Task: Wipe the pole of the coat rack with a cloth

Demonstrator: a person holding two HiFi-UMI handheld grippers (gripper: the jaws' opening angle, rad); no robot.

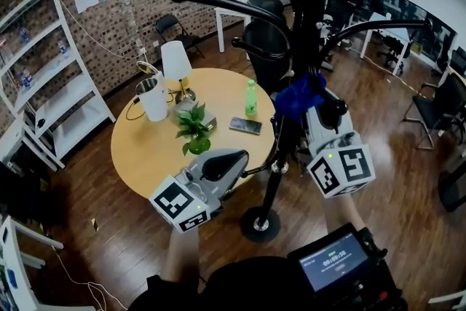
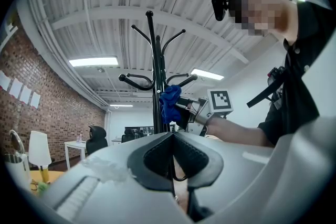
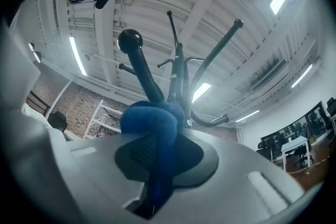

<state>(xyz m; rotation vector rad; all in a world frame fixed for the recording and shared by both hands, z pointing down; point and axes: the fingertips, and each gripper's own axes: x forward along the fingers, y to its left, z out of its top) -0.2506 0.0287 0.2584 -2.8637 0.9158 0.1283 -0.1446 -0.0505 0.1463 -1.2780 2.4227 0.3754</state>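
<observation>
Blue fuzzy cloth (image 1: pixel 297 97), bunched in right tool (image 1: pixel 309 107), against black pole (image 1: pixel 314 11)

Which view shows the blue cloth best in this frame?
The right gripper view: the blue cloth fills the centre, clamped between the right gripper's jaws. The left gripper view shows it small, against the pole. The head view shows it from above, bunched at the pole.

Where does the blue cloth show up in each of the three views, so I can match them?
Head view: right of centre, the blue cloth at the coat rack pole, at the tip of the right gripper.
Left gripper view: centre, beside the pole, above this gripper's jaws.
Right gripper view: low centre, clamped between the jaws.
Shared landmark: the black pole, in all three.
</observation>
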